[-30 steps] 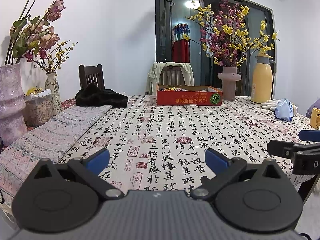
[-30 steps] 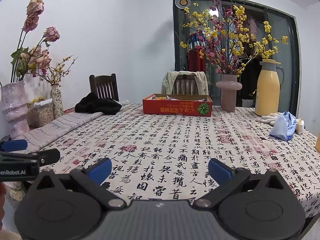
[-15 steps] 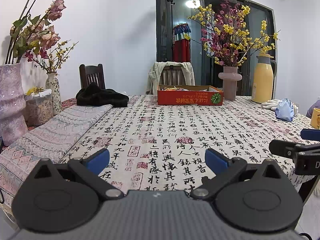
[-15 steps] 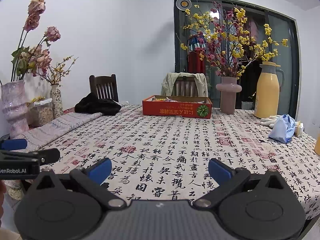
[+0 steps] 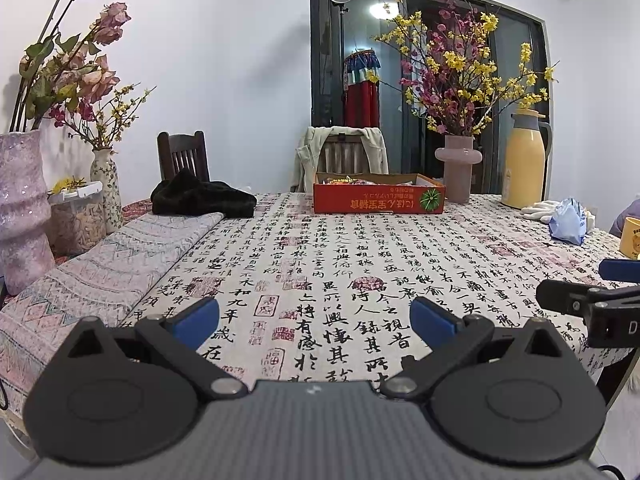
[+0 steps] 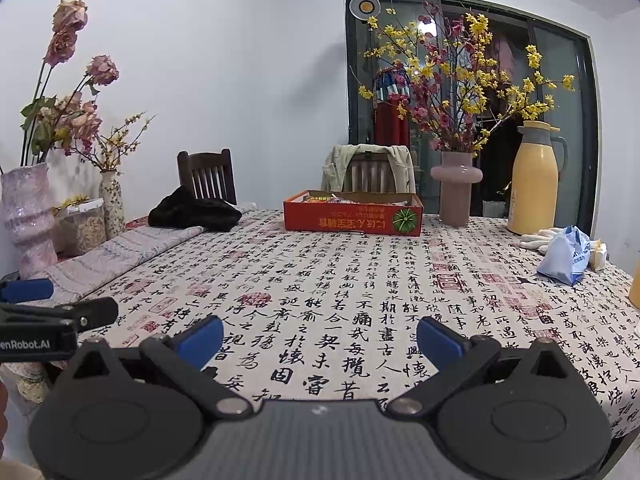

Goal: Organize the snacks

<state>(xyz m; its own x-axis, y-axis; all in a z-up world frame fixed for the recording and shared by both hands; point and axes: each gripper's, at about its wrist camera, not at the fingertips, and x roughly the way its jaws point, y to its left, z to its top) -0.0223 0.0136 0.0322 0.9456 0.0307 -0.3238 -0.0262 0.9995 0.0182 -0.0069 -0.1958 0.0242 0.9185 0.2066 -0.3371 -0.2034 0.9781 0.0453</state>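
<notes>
Snacks (image 5: pixel 352 179) lie in the red box (image 5: pixel 378 199) at twelve o'clock, far across the table (image 5: pixel 320 248). Both grippers, left (image 5: pixel 314 316) and right (image 6: pixel 320 338), hover empty at the near edge, fingers apart, likely readying to reach.

The left gripper (image 5: pixel 314 322) is sitting low and level, pointing forward, with its jaws standing wide apart and nothing between them. Its blue fingertips (image 5: pixel 196 320) are showing clean and unobstructed on both sides. The right gripper (image 6: pixel 319 336) is holding the same pose: level, forward-facing, jaws spread wide, nothing gripped, blue fingertips (image 6: pixel 438 340) clear. The two tools are riding side by side and near each other; the right gripper is appearing at the right edge of the left wrist view, and the left gripper is appearing at the left edge of the right wrist view. Neither is touching the other.
</notes>
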